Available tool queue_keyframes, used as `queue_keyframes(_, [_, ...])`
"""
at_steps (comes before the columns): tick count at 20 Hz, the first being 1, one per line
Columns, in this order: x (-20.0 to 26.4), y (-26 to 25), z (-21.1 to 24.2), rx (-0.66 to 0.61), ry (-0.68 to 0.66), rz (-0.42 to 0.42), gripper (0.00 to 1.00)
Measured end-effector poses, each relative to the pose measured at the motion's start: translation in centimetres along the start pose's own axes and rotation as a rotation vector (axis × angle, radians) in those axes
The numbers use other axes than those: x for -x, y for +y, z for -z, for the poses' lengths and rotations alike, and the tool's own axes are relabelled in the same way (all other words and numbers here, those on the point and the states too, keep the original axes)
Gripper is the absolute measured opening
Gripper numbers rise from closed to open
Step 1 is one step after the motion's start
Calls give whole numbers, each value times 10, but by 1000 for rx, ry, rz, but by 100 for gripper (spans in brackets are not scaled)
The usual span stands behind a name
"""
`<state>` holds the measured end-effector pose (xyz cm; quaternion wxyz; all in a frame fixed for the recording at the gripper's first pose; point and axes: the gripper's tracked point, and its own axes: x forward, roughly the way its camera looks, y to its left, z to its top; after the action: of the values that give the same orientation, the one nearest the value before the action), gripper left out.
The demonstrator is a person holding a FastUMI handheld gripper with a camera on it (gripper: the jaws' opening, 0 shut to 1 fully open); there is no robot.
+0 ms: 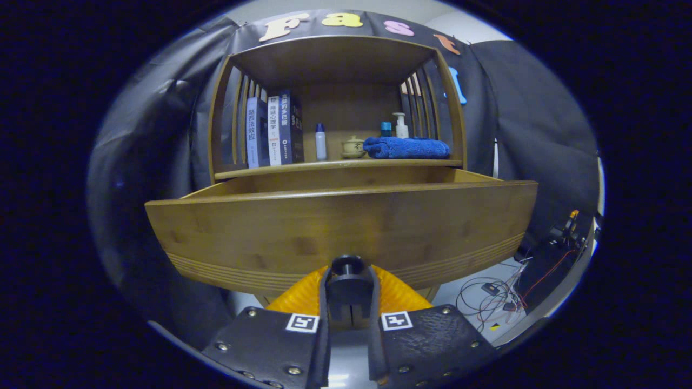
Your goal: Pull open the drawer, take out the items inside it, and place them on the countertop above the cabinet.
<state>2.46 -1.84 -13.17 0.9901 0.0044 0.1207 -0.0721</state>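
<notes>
Gripper view: your gripper (347, 281) has its fingers pressed in on the dark round knob (347, 266) at the middle of the drawer (346, 227) front. They're pinching it from both sides w/ the knob's stem between them, which is the sensible hold for a straight pull. The drawer stands pulled well out from the cabinet (338, 102); its top rim shows, but the inside is hidden by the front panel from this low angle, so I can't tell what items are in it.

Materials: drawer and cabinet look like bamboo, a warm brown w/ fine grain, and the front panel has grooved bands along its lower edge. The countertop (335, 165) above the drawer is already busy: upright books (273, 132) at the slatted side, a small white bottle (320, 141), a squat ceramic cup (353, 146), a folded blue towel (406, 147) w/ a pump bottle (400, 125) behind it. Free space looks to be mostly along the front edge, so I reckon that's where the items go.
</notes>
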Motion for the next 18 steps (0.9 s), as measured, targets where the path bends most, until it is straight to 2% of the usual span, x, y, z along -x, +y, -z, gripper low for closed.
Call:
queue_keyframes(1, [1,0,1,1,10,6,28])
queue_keyframes(2, [3,-1,1,6,26,16,35])
queue_keyframes(4, [11,4,-8,17,9,5,41])
queue_keyframes(8, [37,9,-27,29,-3,3,73])
queue_keyframes(9, [43,10,-36,28,-8,6,76])
queue_keyframes(12, [56,10,-53,24,-5,22,100])
queue_keyframes(18, [62,21,-95,26,-9,26,100])
